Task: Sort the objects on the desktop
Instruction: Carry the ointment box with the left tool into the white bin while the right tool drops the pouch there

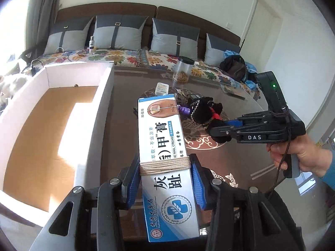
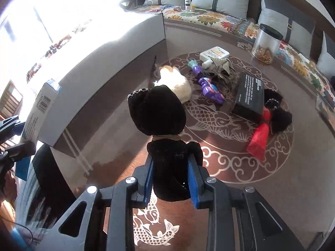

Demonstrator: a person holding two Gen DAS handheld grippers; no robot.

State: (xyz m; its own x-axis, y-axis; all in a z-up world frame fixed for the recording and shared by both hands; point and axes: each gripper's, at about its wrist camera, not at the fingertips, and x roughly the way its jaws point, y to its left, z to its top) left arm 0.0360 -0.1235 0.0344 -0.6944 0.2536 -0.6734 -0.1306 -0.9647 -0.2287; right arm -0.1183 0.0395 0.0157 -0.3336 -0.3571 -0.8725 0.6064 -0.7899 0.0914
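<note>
Landmark: the open white box point(image 1: 62, 108) on the table, brown floor inside, nothing visible in it

Left gripper point(image 1: 165, 179) pinches the nail cream carton point(image 1: 165, 156) across its width at the band of wound twine, blue pads pressed on both long sides; carton points away from the camera, held above the table just right of the box's near wall, likely lined up for a drop into the box. In the right wrist view the same carton point(image 2: 39, 113) shows end-on against the box's outer wall

Right gripper point(image 2: 169, 179) is clamped on a black plush toy point(image 2: 159, 115) low on its body, head sticking forward past the fingertips; lifted off the table, right of the box and well clear of it, probably waiting its turn

On the table right of the box: white plush point(image 2: 178, 83), purple toy point(image 2: 209, 85), white bottle point(image 2: 213, 55), black carton point(image 2: 249, 94), red piece with black fluff point(image 2: 261, 133), clear jar point(image 2: 266, 44) farthest out

Both grips are mid-body, so loads look stable; judged early in the sort
</note>
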